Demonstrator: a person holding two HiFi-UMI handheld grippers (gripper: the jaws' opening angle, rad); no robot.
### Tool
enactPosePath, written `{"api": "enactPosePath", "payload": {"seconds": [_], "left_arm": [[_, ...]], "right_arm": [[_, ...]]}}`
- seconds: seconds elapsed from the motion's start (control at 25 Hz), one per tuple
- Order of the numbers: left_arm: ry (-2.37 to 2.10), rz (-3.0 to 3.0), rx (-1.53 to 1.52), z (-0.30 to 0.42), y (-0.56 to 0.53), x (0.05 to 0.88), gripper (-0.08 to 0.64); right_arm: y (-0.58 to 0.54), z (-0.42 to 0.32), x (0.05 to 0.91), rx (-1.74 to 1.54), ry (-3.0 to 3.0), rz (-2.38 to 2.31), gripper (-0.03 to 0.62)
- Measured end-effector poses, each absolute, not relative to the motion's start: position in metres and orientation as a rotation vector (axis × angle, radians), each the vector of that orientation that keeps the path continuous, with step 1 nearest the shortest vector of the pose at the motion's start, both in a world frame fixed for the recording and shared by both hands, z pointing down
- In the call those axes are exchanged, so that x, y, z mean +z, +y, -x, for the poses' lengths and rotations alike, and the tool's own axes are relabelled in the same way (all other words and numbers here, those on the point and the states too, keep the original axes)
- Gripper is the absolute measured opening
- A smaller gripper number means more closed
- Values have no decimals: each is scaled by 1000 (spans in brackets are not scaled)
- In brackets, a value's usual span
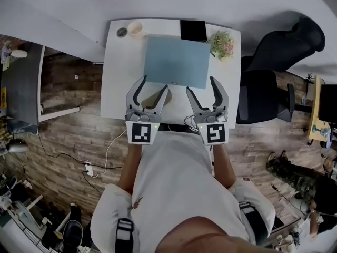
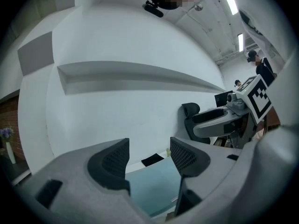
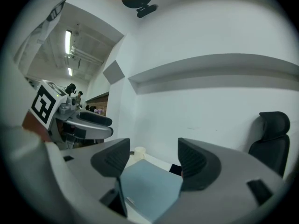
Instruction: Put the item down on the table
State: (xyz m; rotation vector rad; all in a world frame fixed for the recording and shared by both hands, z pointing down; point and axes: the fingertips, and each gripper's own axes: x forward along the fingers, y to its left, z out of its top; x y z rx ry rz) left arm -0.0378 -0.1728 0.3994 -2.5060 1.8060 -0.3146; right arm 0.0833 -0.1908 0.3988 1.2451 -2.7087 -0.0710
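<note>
My left gripper (image 1: 154, 84) hovers over the near edge of the white table (image 1: 118, 78), open, with nothing between its pads (image 2: 149, 155). My right gripper (image 1: 201, 84) is level beside it, also open and empty (image 3: 154, 157). Both point at a flat blue-grey mat (image 1: 176, 61) in the middle of the table, which also shows between the jaws as the mat (image 2: 154, 185) and the mat (image 3: 149, 188). In the head view a tan shape (image 1: 152, 98) lies on the table under the left gripper; I cannot tell what it is.
At the table's back edge stand a cup (image 1: 135, 28), a small round lid (image 1: 122, 32), a black flat item (image 1: 193, 29) and a small plant (image 1: 222, 44). A black office chair (image 1: 263, 94) is right of the table. A cable and power strip (image 1: 88, 168) lie on the floor.
</note>
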Motion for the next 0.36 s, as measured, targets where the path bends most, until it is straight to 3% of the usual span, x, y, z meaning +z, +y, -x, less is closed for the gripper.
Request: {"api": "enactPosePath", "payload": {"seconds": [0.36], "left_arm": [[1842,2506,-373,35,-160,414,284]], "right_arm": [[-183,-78,409,-36,-2739,-1167,313]]}}
